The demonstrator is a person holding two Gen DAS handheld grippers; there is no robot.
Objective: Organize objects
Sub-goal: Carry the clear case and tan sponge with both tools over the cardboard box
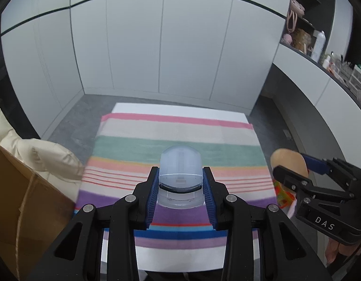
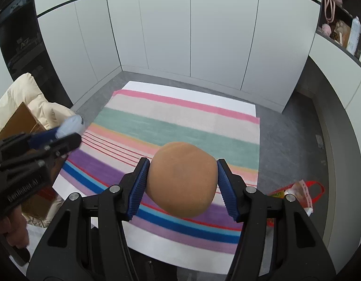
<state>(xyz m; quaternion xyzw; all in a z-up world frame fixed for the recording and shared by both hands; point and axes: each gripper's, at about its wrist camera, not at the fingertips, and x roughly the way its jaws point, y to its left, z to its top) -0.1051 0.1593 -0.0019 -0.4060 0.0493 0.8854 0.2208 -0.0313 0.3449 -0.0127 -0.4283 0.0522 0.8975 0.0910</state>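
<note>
My left gripper [image 1: 180,175] is shut on a pale blue translucent plastic case [image 1: 180,171] with a rounded top, held up above the striped cloth [image 1: 180,140]. My right gripper [image 2: 182,175] is shut on a round tan, potato-like object [image 2: 182,178], both blue pads pressing its sides. In the left wrist view the right gripper [image 1: 295,166] shows at the right with the tan object [image 1: 288,161] in it. In the right wrist view the left gripper [image 2: 65,132] shows at the left with the blue case [image 2: 70,125] in it.
The striped cloth [image 2: 175,126] lies on a white table over a grey floor. A cardboard box [image 1: 21,206] and a cream puffy jacket [image 1: 46,159] sit at the left. A red-handled plastic bag [image 2: 299,194] lies on the floor at the right. White cabinet doors stand behind, cluttered shelves [image 1: 316,39] at the right.
</note>
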